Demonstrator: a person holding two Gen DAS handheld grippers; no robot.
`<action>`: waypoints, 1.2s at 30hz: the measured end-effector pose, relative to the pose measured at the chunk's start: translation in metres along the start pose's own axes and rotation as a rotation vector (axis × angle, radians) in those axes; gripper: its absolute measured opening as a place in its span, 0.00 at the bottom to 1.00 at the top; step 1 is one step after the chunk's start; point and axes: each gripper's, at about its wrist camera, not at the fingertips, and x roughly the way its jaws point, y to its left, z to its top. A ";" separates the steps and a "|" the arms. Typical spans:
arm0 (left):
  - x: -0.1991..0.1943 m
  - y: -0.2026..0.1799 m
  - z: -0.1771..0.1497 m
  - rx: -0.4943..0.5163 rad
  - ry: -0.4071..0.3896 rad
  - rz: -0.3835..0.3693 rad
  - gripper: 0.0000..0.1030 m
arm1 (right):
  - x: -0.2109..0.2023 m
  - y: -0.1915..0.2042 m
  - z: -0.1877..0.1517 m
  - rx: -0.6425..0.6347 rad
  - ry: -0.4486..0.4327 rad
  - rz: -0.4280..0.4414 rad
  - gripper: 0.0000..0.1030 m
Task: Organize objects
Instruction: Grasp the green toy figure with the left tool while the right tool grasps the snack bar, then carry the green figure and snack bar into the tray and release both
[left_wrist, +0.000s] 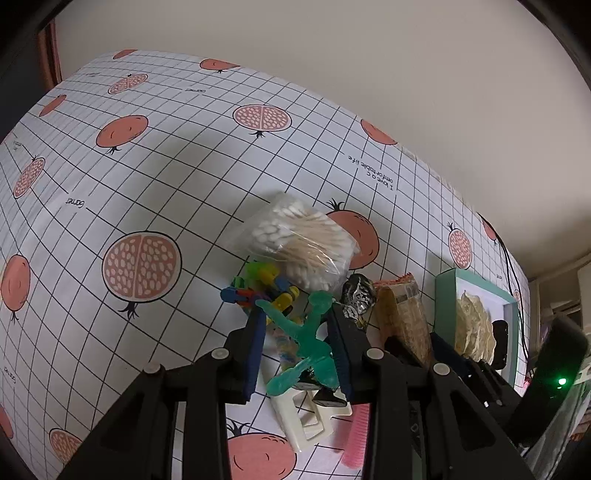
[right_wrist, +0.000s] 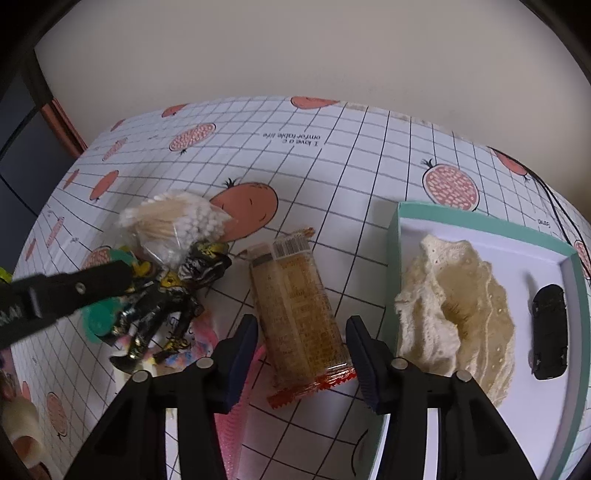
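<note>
My left gripper (left_wrist: 297, 332) is open over a pile of small things. A translucent green figure toy (left_wrist: 310, 343) lies between its jaws, close to the right pad, with a gap on the left. Beyond it are a colourful block toy (left_wrist: 266, 288), a bag of cotton swabs (left_wrist: 303, 243) and a black crinkled wrapper toy (left_wrist: 356, 295). My right gripper (right_wrist: 299, 328) is open, one pad on each side of a brown snack packet (right_wrist: 295, 302) lying flat. A teal box (right_wrist: 395, 240) at the right holds a cream lace cloth (right_wrist: 454, 302) and a black toy car (right_wrist: 548, 332).
A white clip (left_wrist: 303, 417) and a pink comb (left_wrist: 354, 439) lie under the pile near the table's front. The left gripper's finger (right_wrist: 85, 288) reaches in from the left in the right wrist view. A black cable (right_wrist: 554, 199) runs along the far right. The checked tablecloth (left_wrist: 147, 177) stretches away left.
</note>
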 end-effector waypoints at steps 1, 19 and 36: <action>0.000 0.001 0.000 -0.003 -0.001 -0.001 0.34 | 0.000 0.000 0.000 0.002 -0.002 0.005 0.46; -0.008 0.013 0.006 -0.011 -0.022 0.022 0.34 | -0.023 -0.002 0.004 -0.003 -0.063 0.013 0.38; -0.003 0.045 0.011 -0.091 -0.007 0.043 0.34 | -0.021 -0.003 0.001 -0.011 -0.046 0.022 0.38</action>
